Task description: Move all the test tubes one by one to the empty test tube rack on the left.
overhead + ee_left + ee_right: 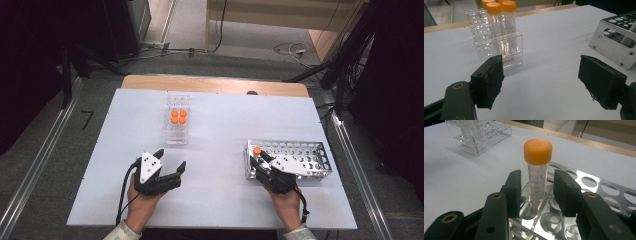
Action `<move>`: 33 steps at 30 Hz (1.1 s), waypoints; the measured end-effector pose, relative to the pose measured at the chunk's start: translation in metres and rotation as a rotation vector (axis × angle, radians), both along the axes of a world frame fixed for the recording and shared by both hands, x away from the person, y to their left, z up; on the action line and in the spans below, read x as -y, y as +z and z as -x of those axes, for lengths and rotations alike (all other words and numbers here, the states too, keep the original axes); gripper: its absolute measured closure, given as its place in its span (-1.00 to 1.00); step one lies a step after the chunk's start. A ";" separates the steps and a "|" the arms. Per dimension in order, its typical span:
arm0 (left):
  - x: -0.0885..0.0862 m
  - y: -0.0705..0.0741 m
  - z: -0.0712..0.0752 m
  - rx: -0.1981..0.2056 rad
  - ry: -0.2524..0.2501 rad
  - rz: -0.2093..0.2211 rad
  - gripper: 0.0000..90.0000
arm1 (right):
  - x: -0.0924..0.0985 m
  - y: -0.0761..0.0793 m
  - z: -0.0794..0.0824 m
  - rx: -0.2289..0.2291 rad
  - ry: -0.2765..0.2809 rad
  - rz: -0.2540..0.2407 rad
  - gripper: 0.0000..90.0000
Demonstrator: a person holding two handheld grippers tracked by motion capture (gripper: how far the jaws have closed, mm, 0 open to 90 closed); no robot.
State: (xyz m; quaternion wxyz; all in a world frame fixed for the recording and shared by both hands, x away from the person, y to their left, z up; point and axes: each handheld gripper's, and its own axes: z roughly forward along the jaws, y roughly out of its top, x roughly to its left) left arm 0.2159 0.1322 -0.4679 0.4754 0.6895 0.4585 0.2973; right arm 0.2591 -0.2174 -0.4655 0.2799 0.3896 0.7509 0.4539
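Note:
A clear tube with an orange cap (537, 152) stands upright in a corner hole of the metal rack (599, 187). My right gripper (537, 192) has its jaws on both sides of the tube, with a thin gap at each pad, so it is open. From above, that tube (257, 150) sits at the left end of the metal rack (305, 152), just ahead of the right gripper (260, 159). My left gripper (171, 158) hovers open and empty over the table. In its own view the left gripper (541, 77) points toward the clear plastic rack (499, 50).
The clear plastic rack (176, 131) stands mid-table and holds several orange-capped tubes (178, 116). It also appears far left as the clear rack (479, 137). The metal rack (616, 37) lies right of the left gripper. The white tabletop (220, 190) ends in a wooden strip (215, 84) at the back.

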 end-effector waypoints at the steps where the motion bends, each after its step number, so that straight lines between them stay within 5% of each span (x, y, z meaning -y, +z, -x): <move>1: 0.000 0.000 0.000 0.000 -0.001 0.000 -0.54 | 0.000 0.000 -0.001 -0.002 -0.002 -0.002 0.30; 17: 0.001 -0.001 0.001 0.004 -0.004 -0.002 -0.55 | 0.000 -0.001 -0.003 0.017 -0.008 -0.001 0.58; 33: 0.002 -0.001 0.001 0.003 -0.012 -0.003 -0.55 | 0.005 0.026 0.007 0.078 -0.013 -0.056 0.59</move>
